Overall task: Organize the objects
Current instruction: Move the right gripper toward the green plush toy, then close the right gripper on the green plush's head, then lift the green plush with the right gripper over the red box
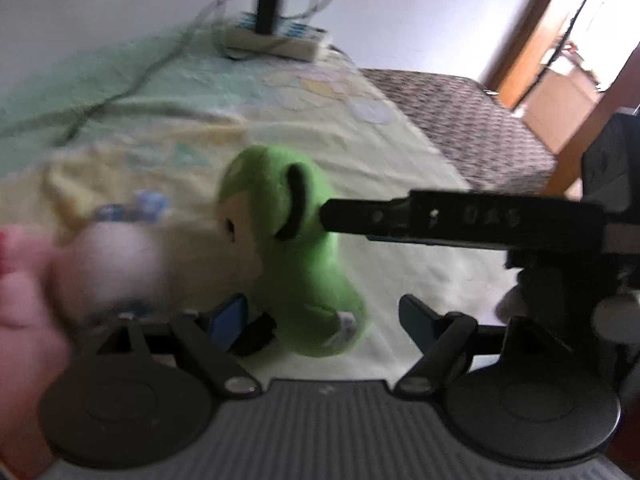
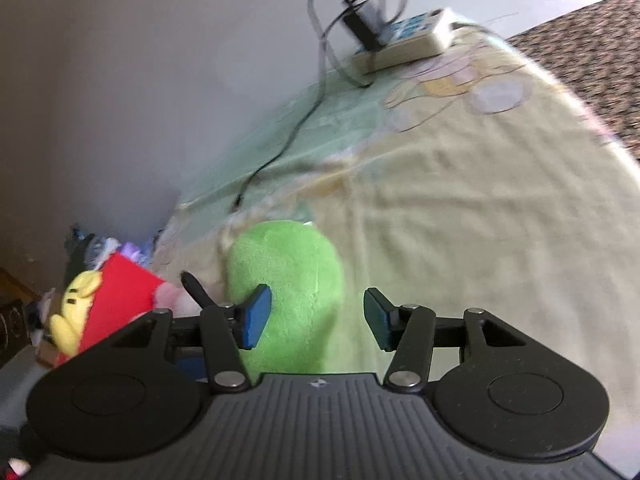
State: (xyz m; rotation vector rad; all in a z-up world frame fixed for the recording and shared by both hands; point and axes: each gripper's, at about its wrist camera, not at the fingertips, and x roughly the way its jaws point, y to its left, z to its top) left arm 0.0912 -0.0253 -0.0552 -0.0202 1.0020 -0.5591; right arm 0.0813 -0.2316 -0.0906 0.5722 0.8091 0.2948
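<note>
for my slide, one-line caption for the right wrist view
Right gripper open around a green plush toy on a pale bedsheet, power strip beyond.

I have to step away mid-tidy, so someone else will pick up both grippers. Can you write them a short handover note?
Left gripper: open, nothing held, green plush toy between its fingers.
Right gripper: open, same toy in the gap, pads not pressing.
The toy lies on the pale bedspread; a red and yellow plush sits left of it, a power strip at the far end.
Done: cannot tell.
Left: grip the green toy and put it away.
</note>
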